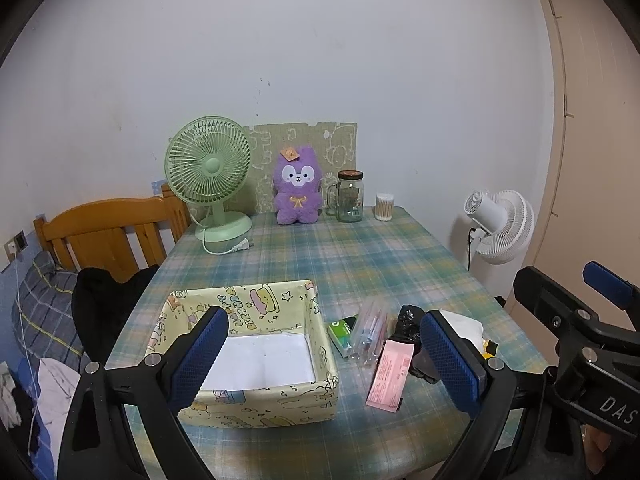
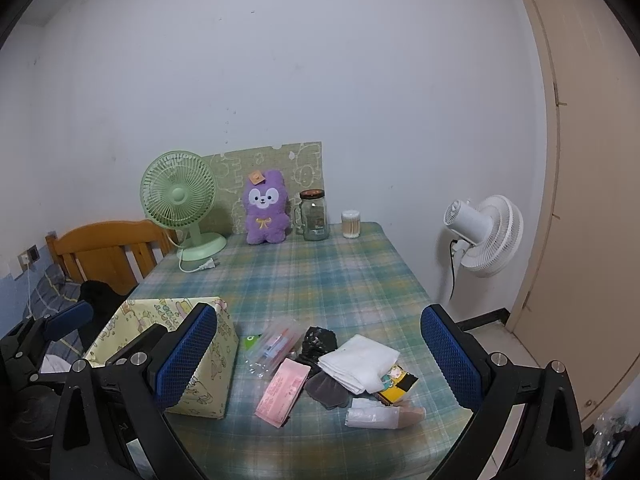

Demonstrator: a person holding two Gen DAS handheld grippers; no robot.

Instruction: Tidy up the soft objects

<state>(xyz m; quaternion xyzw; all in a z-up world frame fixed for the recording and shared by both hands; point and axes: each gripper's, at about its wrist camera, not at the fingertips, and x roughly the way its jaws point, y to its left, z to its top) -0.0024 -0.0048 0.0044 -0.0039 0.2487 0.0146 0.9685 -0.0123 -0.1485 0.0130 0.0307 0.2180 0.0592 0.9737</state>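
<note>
A yellow patterned fabric box [image 1: 256,340] with a white bottom sits open at the table's front left; it also shows in the right wrist view [image 2: 200,364]. To its right lies a pile: a folded white cloth [image 2: 358,362], a black crumpled bag [image 2: 318,340], a dark grey fabric piece [image 2: 326,390], a pink packet [image 2: 282,392], a clear pen pouch [image 2: 272,346] and a white plastic wrap [image 2: 372,416]. My left gripper [image 1: 320,360] is open and empty above the box's right side. My right gripper [image 2: 318,360] is open and empty above the pile.
At the table's back stand a green desk fan [image 1: 210,176], a purple plush toy [image 1: 298,190], a glass jar [image 1: 350,196] and a cotton swab cup [image 1: 385,207]. A wooden bed frame [image 1: 108,236] is left of the table. A white floor fan [image 2: 484,236] stands at right.
</note>
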